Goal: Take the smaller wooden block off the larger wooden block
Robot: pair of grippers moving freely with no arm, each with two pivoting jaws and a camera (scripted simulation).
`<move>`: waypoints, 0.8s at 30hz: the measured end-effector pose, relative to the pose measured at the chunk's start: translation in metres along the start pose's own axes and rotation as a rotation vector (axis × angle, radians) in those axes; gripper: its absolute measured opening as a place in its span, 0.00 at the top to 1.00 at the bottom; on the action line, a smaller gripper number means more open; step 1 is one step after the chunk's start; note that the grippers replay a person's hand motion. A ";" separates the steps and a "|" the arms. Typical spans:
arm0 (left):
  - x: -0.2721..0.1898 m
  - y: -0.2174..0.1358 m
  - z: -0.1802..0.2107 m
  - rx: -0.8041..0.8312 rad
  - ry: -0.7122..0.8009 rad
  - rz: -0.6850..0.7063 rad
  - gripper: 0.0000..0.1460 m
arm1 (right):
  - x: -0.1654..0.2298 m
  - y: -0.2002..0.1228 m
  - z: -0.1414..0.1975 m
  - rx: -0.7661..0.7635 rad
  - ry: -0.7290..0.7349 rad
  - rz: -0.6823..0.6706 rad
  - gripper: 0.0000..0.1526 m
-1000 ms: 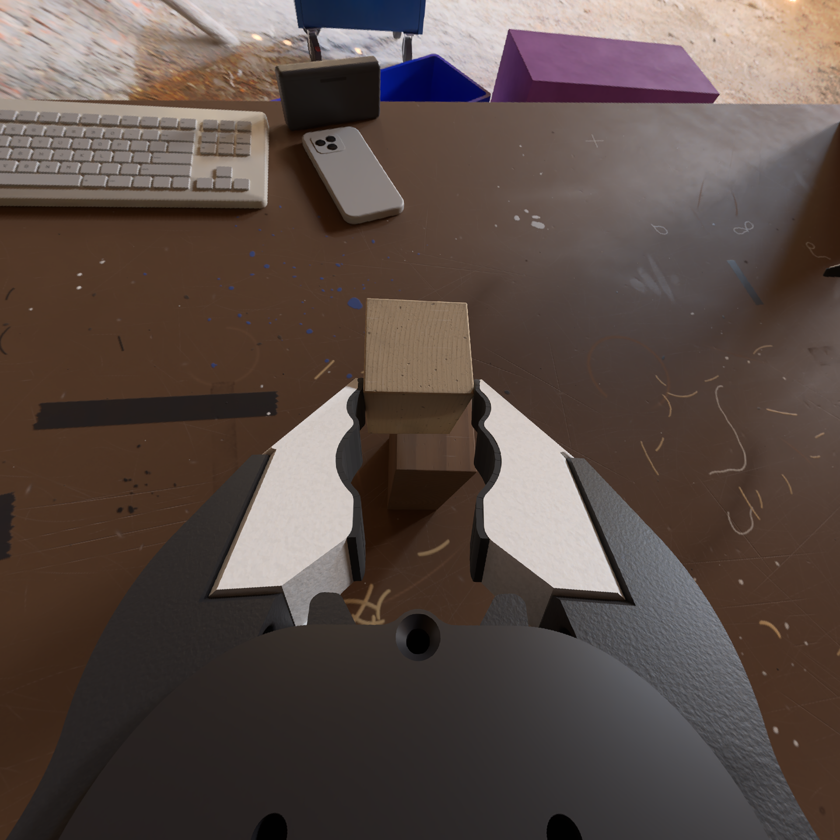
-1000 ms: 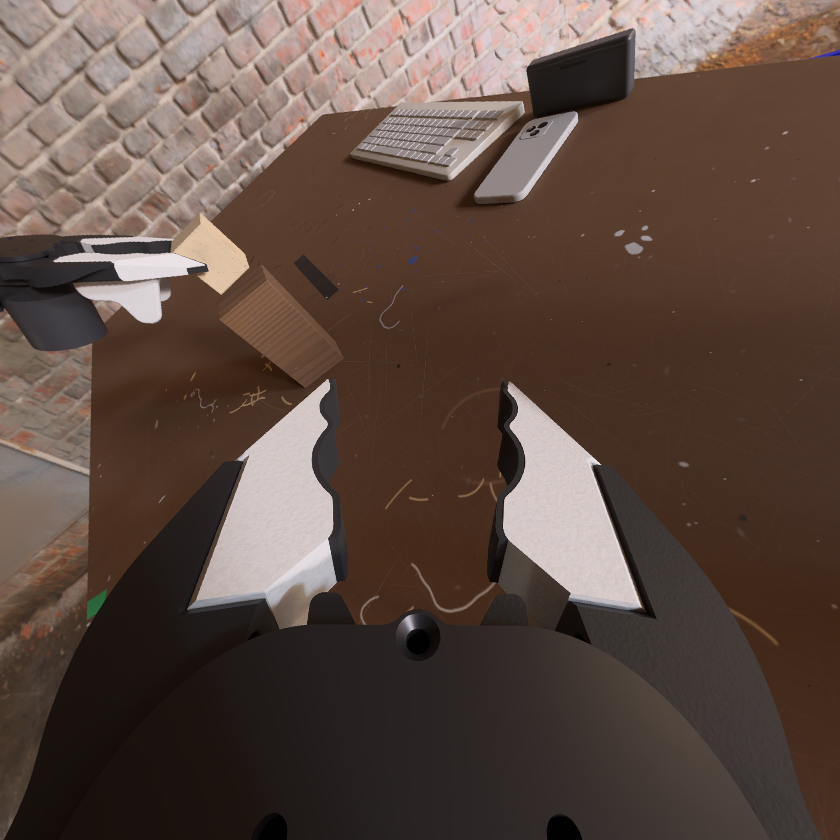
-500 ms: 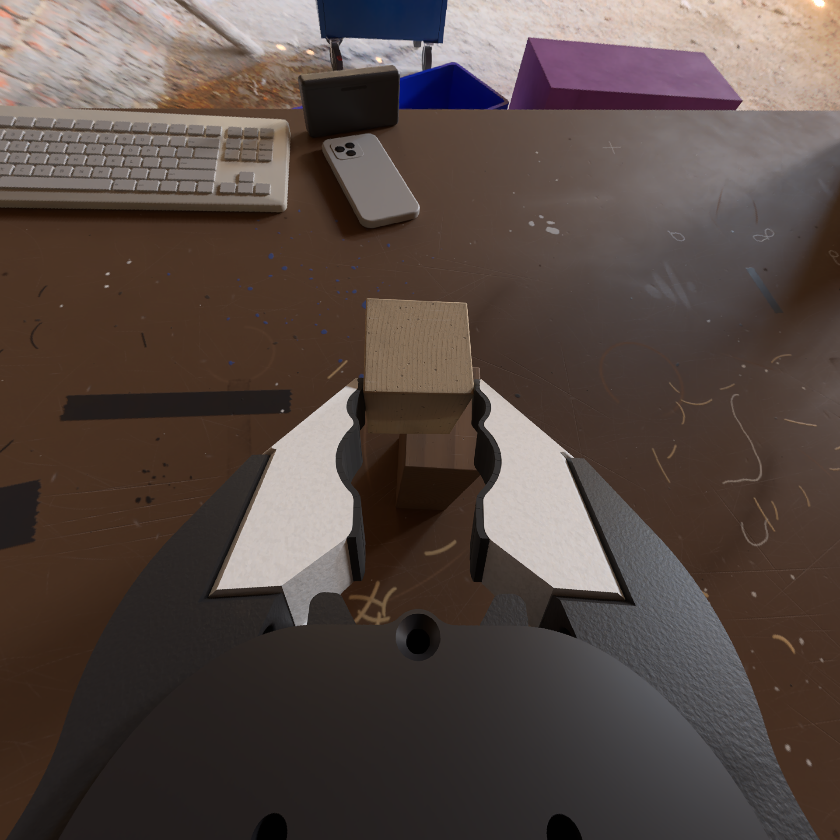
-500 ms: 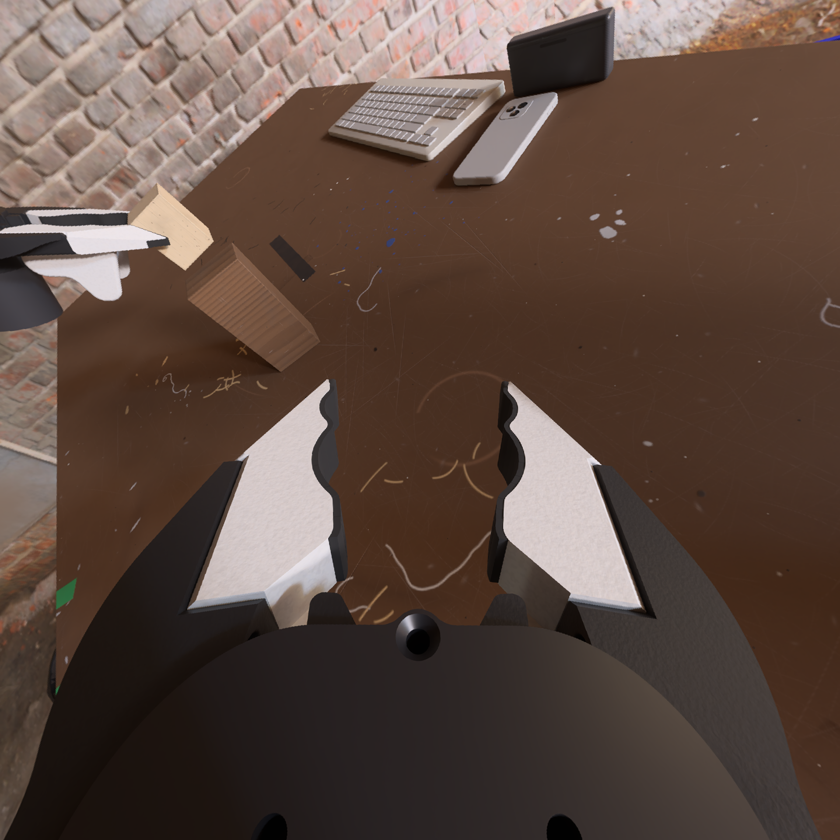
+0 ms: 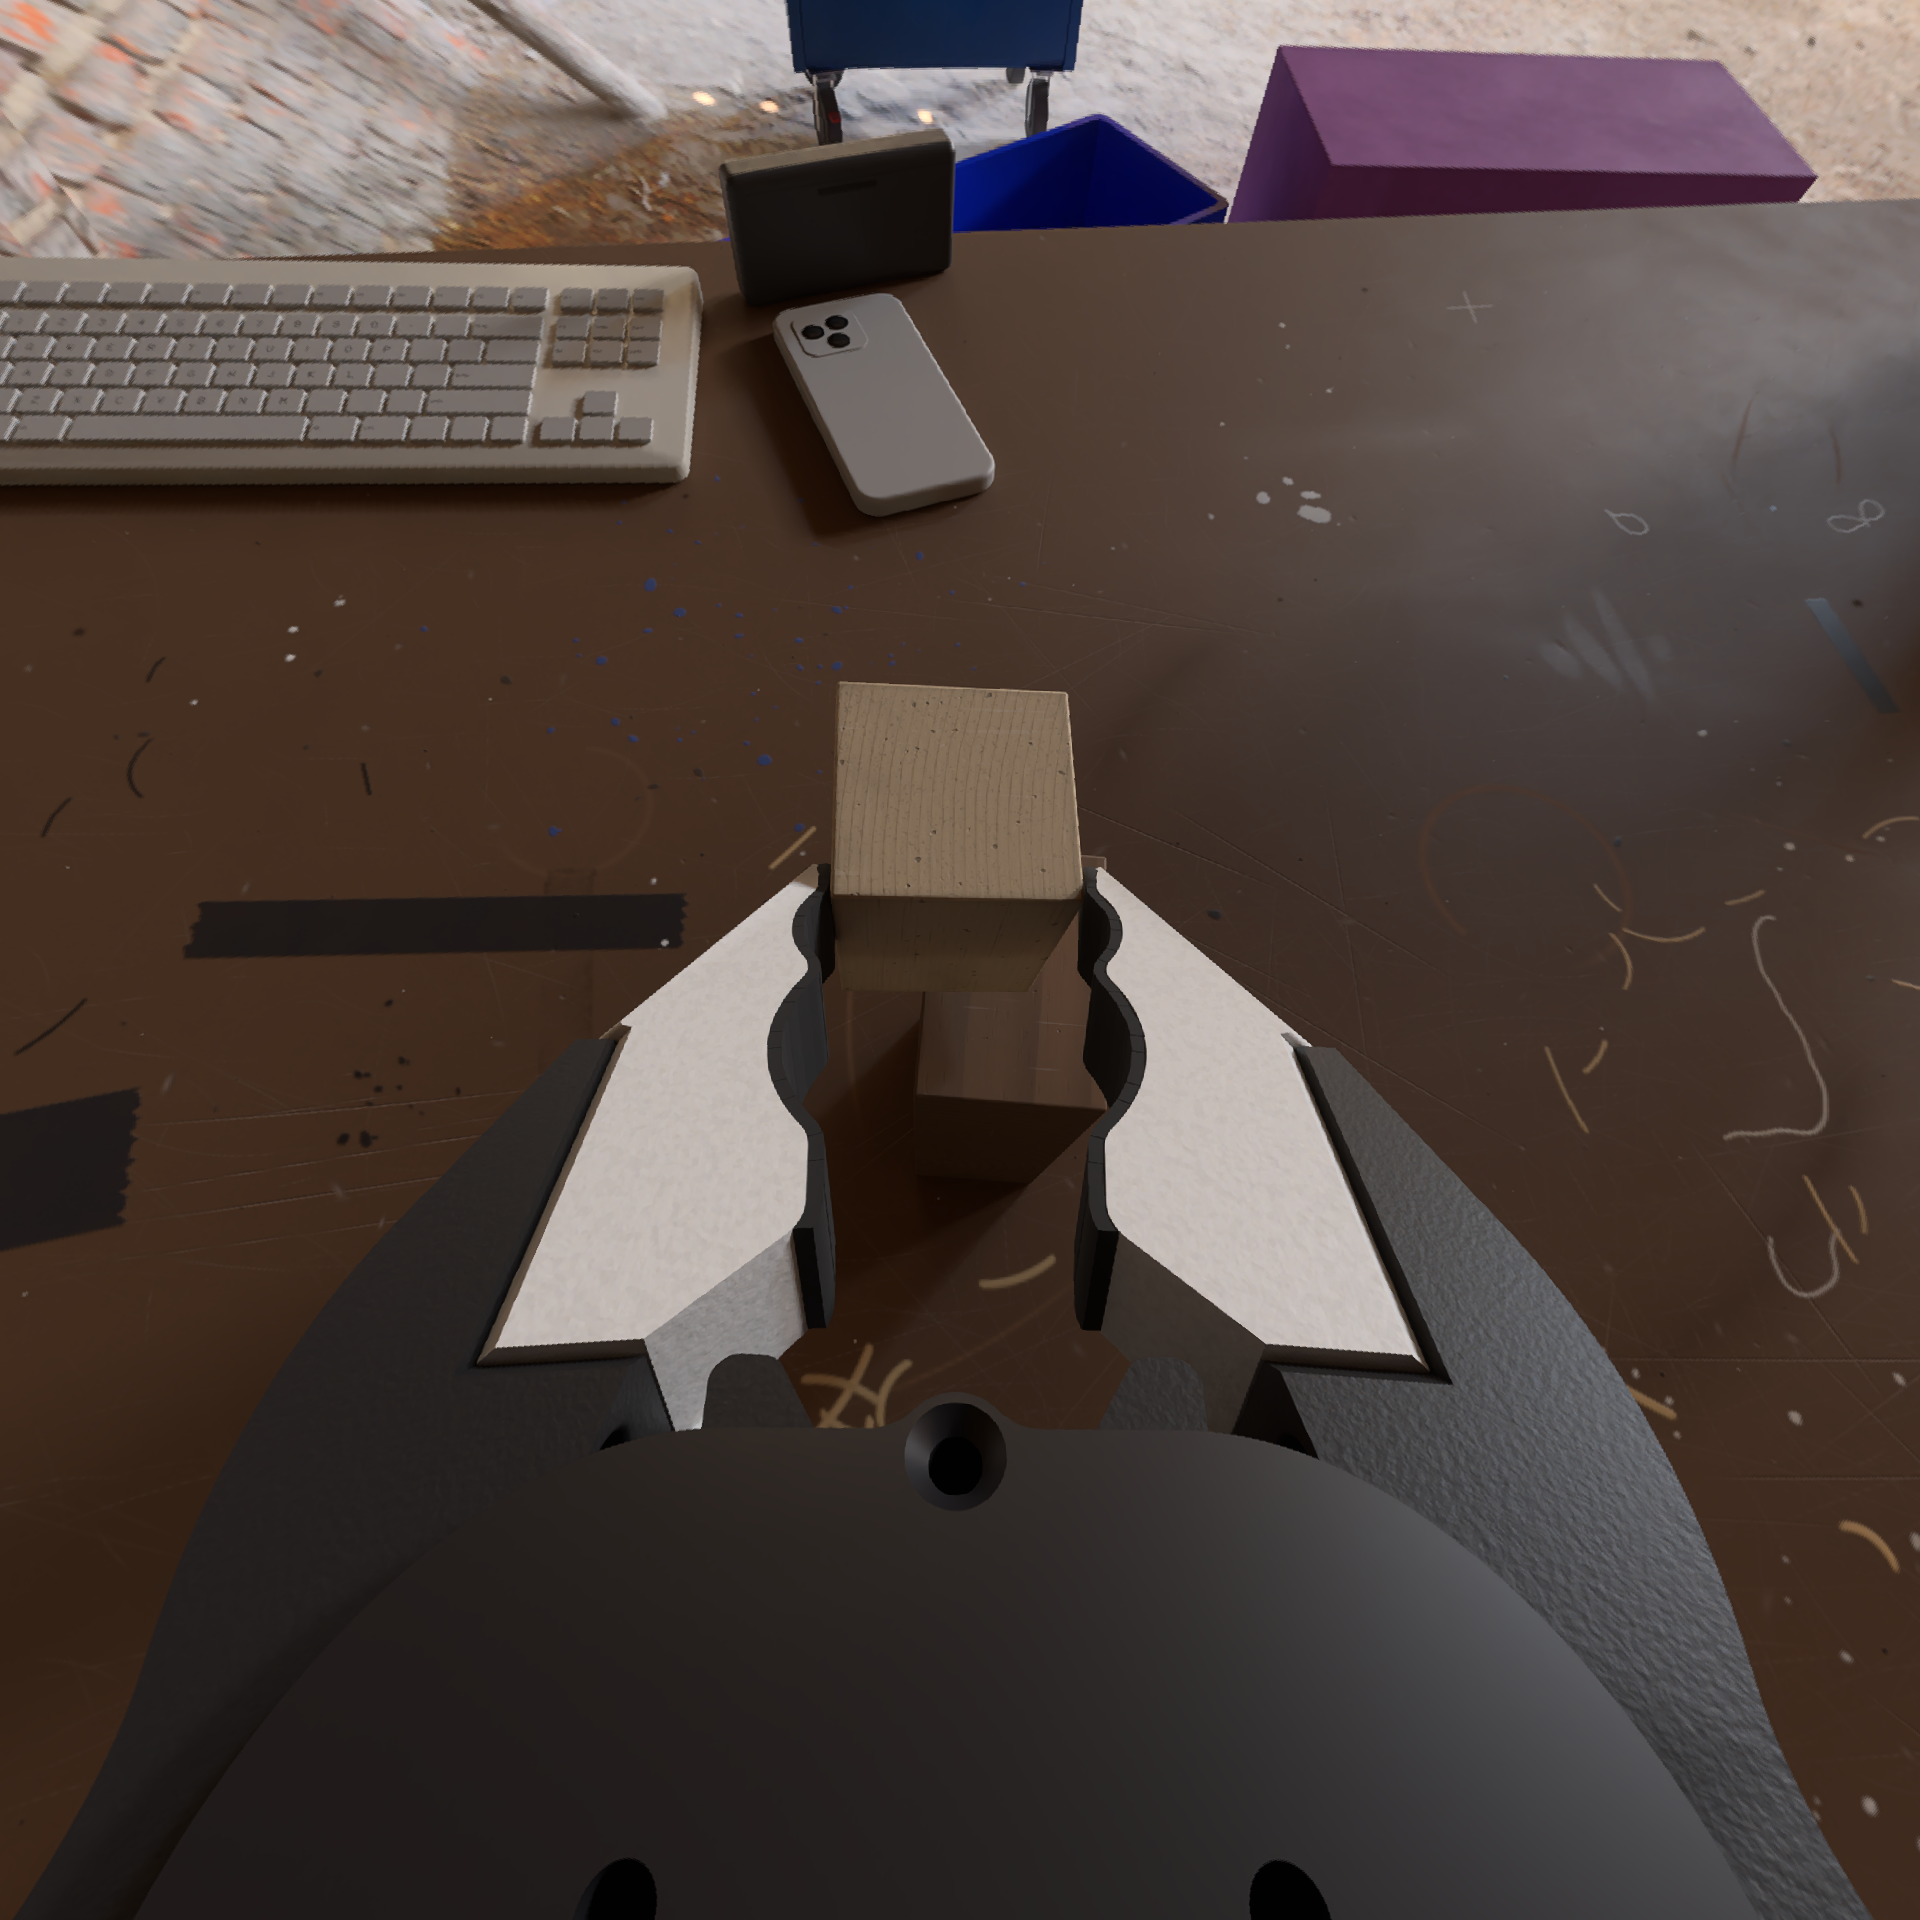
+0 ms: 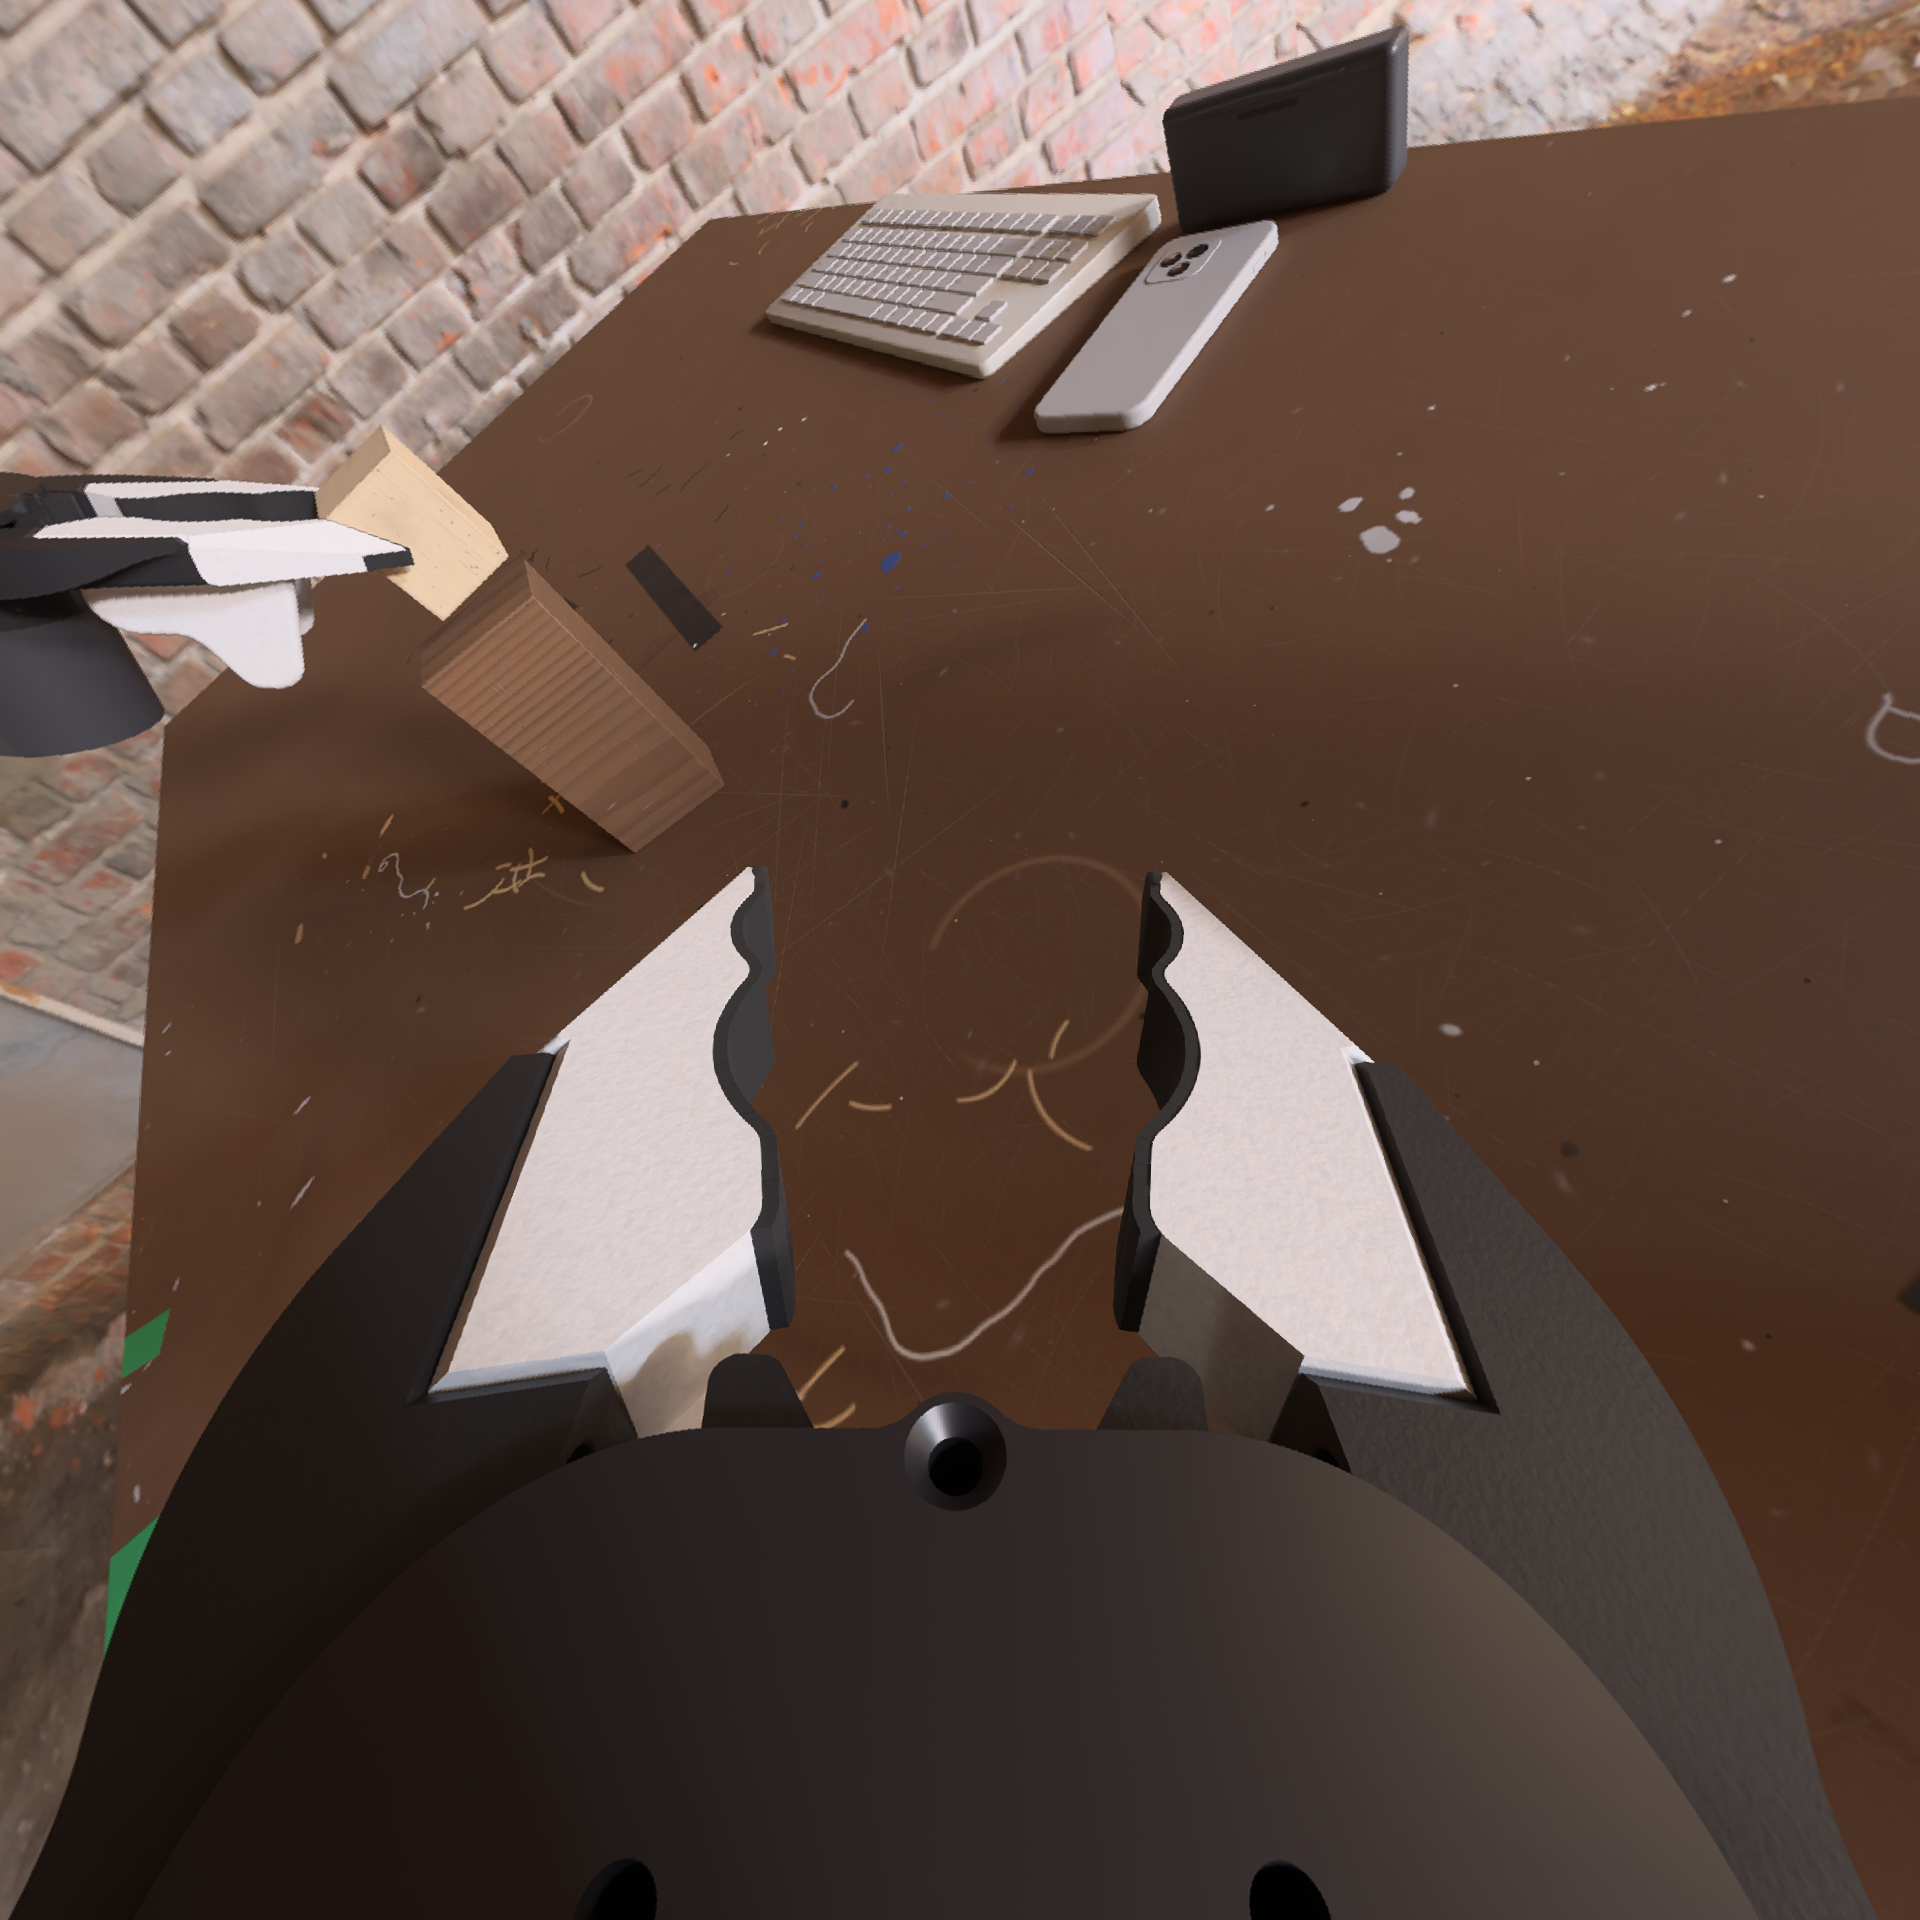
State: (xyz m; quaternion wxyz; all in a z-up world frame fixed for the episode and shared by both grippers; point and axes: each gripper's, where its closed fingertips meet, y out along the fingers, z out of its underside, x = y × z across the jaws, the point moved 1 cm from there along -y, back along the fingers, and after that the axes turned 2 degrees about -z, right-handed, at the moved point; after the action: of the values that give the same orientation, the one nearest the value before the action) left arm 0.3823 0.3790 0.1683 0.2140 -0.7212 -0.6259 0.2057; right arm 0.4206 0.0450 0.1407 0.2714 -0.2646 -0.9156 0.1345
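The left gripper [image 5: 954, 894] is clamped on the smaller wooden block [image 5: 954, 800], holding it just above the top of the larger wooden block [image 6: 569, 707]; whether the two blocks touch cannot be determined. The larger block stands on the brown table [image 6: 1351, 727] near its left edge. The right gripper [image 6: 956, 894] hovers over bare table with its jaws spread and empty, while a keyboard [image 5: 332, 374] and phone [image 5: 883, 405] lie at the far side.

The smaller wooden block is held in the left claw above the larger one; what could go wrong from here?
1. The smaller wooden block sits only at the left claw tips, so it may slip out.
2. It hangs close over the larger wooden block; moving sideways too low could knock that block over.
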 end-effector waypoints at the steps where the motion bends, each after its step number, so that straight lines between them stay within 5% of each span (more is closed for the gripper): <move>1: 0.000 0.001 0.000 0.002 0.004 -0.006 0.68 | -0.001 0.000 0.000 0.002 0.001 -0.003 0.53; 24: 0.003 -0.013 -0.006 -0.033 0.024 -0.060 0.68 | 0.004 -0.002 -0.004 -0.012 -0.008 -0.013 0.54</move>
State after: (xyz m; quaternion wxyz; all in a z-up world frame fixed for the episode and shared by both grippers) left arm 0.3753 0.3831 0.1806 0.2156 -0.7080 -0.6479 0.1801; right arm 0.4193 0.0460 0.1467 0.2667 -0.2599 -0.9192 0.1284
